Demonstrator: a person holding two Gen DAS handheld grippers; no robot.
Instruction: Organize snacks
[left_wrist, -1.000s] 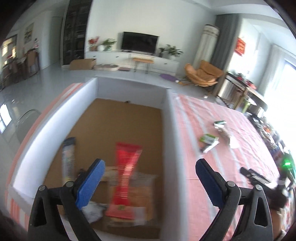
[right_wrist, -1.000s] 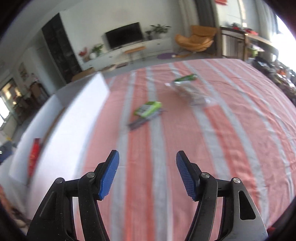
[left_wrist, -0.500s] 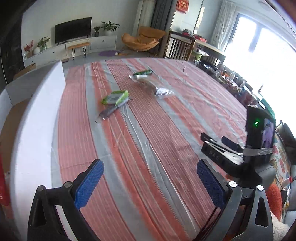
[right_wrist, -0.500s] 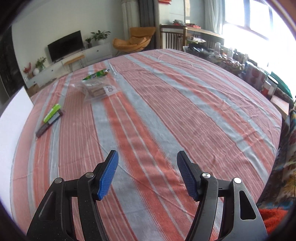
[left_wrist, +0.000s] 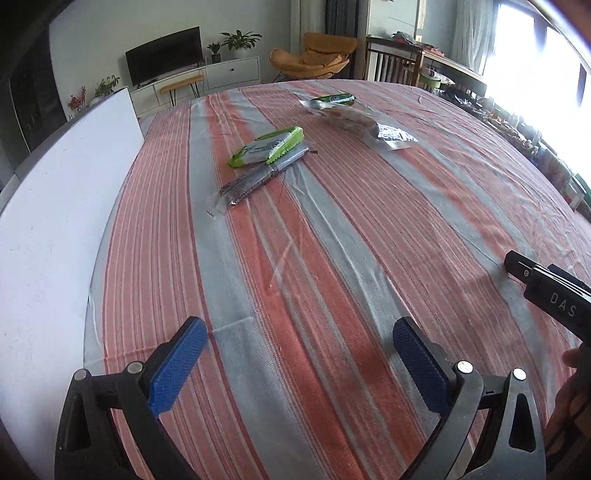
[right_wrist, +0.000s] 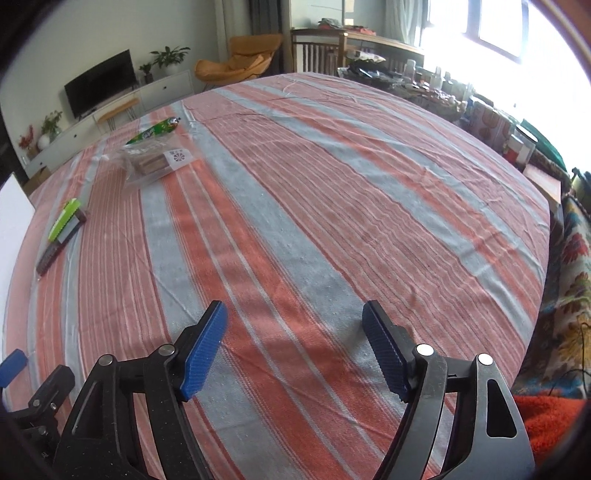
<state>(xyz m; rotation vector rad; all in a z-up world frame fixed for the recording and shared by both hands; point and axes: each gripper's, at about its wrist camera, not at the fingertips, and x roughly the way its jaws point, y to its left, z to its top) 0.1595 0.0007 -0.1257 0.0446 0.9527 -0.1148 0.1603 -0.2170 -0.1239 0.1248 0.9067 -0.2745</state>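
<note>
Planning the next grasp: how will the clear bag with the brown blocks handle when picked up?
The clear bag is probably floppy: loose wrinkled film spreads flat past its contents. The brown blocks inside likely shift and sag to one end. Glossy film may slip, so pinch with the fingers over the blocks, not the empty edge.

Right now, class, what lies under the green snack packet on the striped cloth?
A dark, clear-wrapped stick packet lies partly beneath the green snack packet, sticking out toward the camera. Its far end is covered.

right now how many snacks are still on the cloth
4: green pack lying on a dark pack; farther back, green stick beside a clear bag. Any behind the white box are hidden.
</note>
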